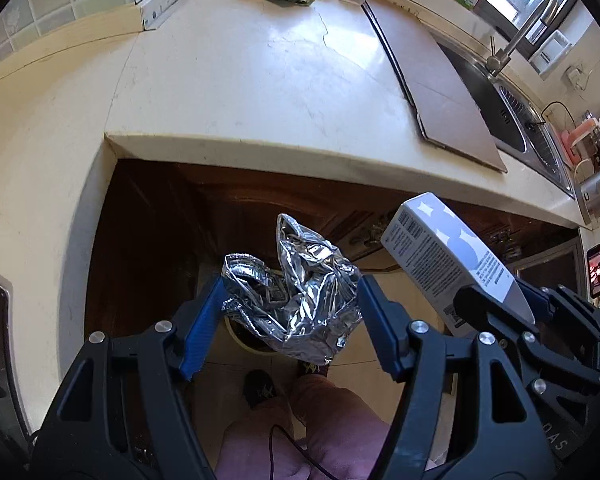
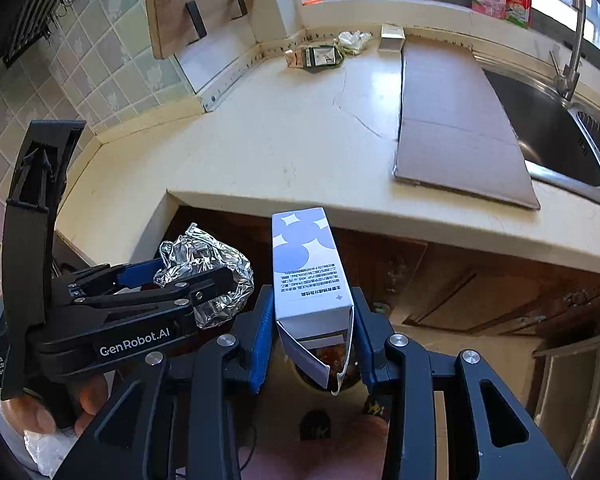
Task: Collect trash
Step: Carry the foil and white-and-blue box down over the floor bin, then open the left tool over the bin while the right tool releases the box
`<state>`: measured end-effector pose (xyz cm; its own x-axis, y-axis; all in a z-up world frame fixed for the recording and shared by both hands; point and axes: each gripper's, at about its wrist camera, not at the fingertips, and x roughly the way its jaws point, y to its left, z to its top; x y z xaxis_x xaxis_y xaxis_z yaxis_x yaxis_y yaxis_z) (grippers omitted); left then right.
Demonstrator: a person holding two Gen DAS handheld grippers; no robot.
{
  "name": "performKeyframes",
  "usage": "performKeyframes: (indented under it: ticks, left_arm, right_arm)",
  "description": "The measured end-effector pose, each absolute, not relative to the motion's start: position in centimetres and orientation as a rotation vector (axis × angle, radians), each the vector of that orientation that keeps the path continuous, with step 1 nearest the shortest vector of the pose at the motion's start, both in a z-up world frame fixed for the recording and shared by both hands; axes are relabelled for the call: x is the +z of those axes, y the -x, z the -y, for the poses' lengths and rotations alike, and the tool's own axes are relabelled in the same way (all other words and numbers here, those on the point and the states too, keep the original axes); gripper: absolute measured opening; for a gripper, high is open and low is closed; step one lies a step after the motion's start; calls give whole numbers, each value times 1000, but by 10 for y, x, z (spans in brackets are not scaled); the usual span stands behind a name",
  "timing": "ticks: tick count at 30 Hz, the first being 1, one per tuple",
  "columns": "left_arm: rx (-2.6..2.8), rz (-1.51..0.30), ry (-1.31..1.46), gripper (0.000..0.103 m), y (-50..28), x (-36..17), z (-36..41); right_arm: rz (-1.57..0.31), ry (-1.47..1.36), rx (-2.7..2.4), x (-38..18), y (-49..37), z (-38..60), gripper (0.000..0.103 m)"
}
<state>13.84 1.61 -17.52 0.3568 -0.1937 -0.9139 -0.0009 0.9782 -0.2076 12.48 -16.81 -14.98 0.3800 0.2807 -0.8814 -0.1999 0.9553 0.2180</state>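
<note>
Between left tongs (image 1: 290, 312) — foil wad (image 1: 300, 292); right — carton (image 2: 308, 276).

Bin (image 1: 252, 340) mostly hidden behind foil (image 1: 296, 300); contents can't tell.

The crumpled foil (image 1: 296, 292) sits between the left gripper's (image 1: 290, 312) pads, left of the carton (image 2: 308, 276) clamped in the right gripper (image 2: 312, 336), both before the counter (image 1: 236, 92) edge.

I note a cream bench (image 2: 284, 148), its top cracked near the frame centre. A flat cardboard sheet (image 2: 456, 120) lies right of the crack, touching a steel sink (image 2: 548, 136) with a tap (image 2: 572, 40) at upper right. Tiled wall (image 2: 112, 76) at left; dark wood cabinets (image 2: 460, 280) below.
</note>
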Motion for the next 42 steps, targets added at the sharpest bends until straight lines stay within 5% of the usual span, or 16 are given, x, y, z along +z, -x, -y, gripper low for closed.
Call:
performKeyframes:
  ticks: [23, 37, 42]
  left_arm:
    - [-79, -1496, 84, 64, -145, -422, 12]
    - [-75, -1596, 86, 65, -155, -495, 6]
    - [-55, -1610, 58, 82, -156, -506, 3]
  right_arm:
    - [-1515, -162, 245, -413, -119, 179, 35]
    - [-1596, -119, 266, -485, -139, 167, 36]
    - [-1603, -110, 268, -488, -141, 162, 36]
